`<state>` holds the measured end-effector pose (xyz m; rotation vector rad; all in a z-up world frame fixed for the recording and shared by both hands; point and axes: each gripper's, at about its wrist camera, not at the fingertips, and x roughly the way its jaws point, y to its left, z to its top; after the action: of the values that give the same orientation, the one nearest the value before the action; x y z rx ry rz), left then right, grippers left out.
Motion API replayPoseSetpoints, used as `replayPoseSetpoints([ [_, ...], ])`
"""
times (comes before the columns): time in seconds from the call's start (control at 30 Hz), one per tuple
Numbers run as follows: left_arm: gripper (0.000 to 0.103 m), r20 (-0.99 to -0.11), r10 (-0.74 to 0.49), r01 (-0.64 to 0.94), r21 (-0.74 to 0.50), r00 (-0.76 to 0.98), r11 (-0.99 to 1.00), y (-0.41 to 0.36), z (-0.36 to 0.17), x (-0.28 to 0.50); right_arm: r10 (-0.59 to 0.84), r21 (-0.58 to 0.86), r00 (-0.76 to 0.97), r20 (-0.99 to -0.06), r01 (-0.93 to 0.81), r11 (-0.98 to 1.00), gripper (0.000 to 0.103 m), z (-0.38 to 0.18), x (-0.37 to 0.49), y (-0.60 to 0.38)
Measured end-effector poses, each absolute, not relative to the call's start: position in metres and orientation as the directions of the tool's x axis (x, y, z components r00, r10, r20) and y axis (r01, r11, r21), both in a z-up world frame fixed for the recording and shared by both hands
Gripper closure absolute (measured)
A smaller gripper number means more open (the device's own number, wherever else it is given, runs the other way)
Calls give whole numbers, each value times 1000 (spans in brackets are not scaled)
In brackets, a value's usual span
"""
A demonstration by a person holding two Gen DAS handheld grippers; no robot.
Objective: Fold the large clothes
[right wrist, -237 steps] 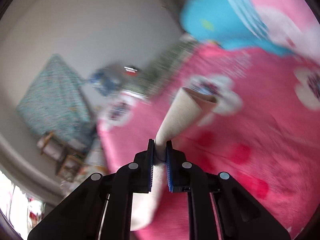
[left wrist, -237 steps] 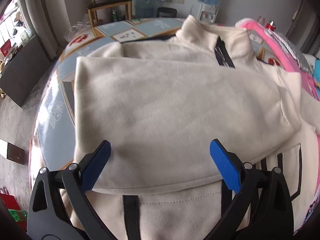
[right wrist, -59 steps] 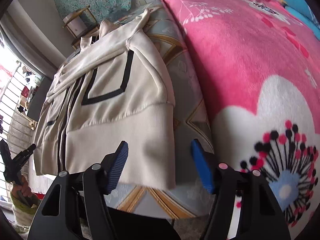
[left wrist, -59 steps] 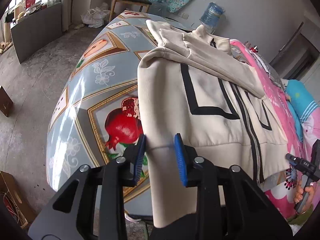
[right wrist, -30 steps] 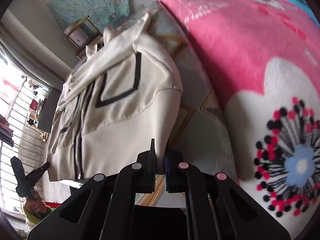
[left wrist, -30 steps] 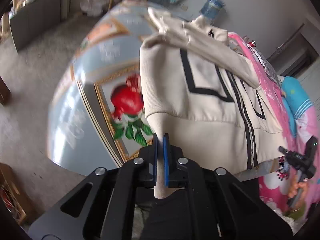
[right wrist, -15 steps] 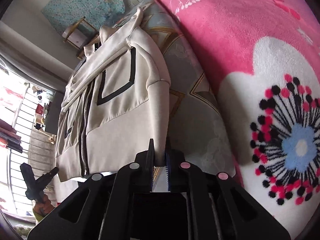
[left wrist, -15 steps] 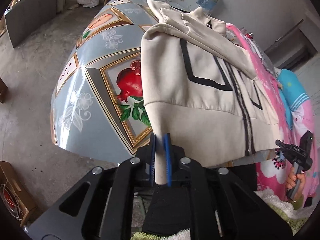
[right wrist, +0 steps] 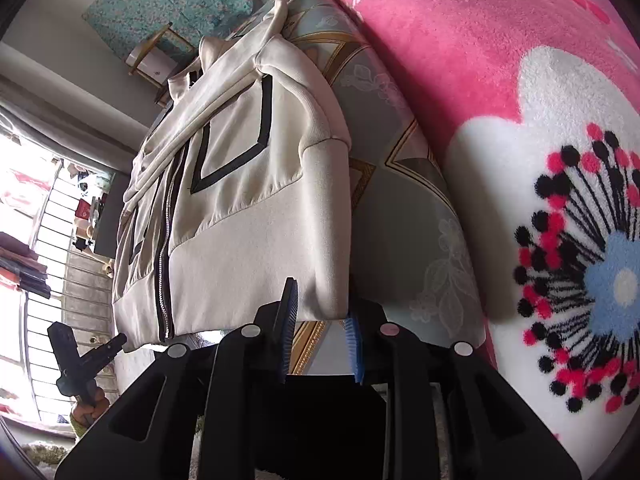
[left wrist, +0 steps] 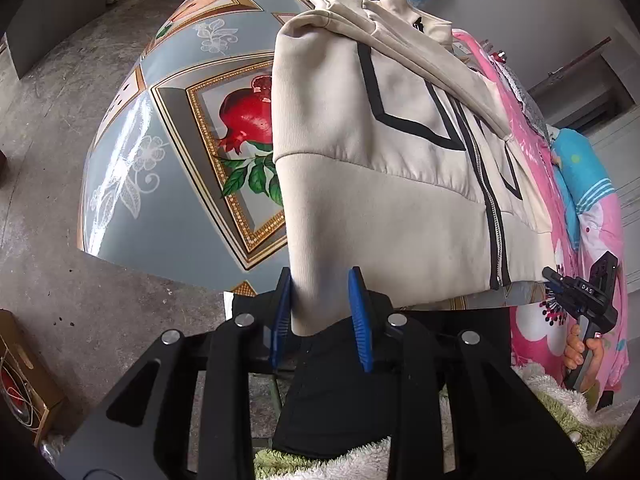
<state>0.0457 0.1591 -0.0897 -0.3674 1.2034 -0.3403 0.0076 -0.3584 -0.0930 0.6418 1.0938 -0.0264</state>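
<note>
Cream jacket (left wrist: pixel 400 208) hem overhangs table (left wrist: pixel 168 184) edge; left gripper (left wrist: pixel 320 312) and right gripper (right wrist: pixel 320 320) jaws opening, hem corners loose between; garment may slide off.

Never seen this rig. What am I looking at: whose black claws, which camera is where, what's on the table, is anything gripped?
There is no robot here. A person carries one hand-held two-finger clamp in each hand, and each clamp has a fisheye camera looking forward along its fingers. So one picture looks out from the left gripper, the other from the right gripper. Each view also catches the opposite clamp off at its edge, held in a hand.

On the table with the glossy grey-blue cloth printed with a pomegranate lies a cream zip-up jacket with black stripes, sleeves folded across its front. Beside it lies a pink fleece blanket with flower prints.

Each clamp sits at one bottom corner of the jacket's hem. Both sets of jaws are opening. The hem is between them, but the blue pads no longer squeeze it, so nothing is gripped.
</note>
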Motion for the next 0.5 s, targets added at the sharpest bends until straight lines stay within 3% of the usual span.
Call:
replayPoseSetpoints([
  [0.07, 80, -840, -435, 62, -440, 325, 896, 158, -89, 45, 276, 460, 481, -832, 322, 828, 80, -91, 8, -356],
  [0.13, 90, -844, -421, 78, -420, 333, 904, 156, -84, 44, 252, 434, 483, -839, 312, 845, 80, -88, 8, -352],
  [0.2, 96, -833, -435, 108, -425, 343, 899, 154, -76, 42, 227, 411, 491, -841, 308, 858, 88, -83, 7, -349],
  [0.27, 97, -813, -457, 137, -439, 362, 888, 153, -64, 40, 226, 413, 501, -835, 300, 860, 94, -77, 7, -348],
  [0.5, 98, -672, -595, 198, -573, 442, 795, 156, -18, 53, 223, 435, 591, -775, 244, 867, 96, -38, 16, -351],
])
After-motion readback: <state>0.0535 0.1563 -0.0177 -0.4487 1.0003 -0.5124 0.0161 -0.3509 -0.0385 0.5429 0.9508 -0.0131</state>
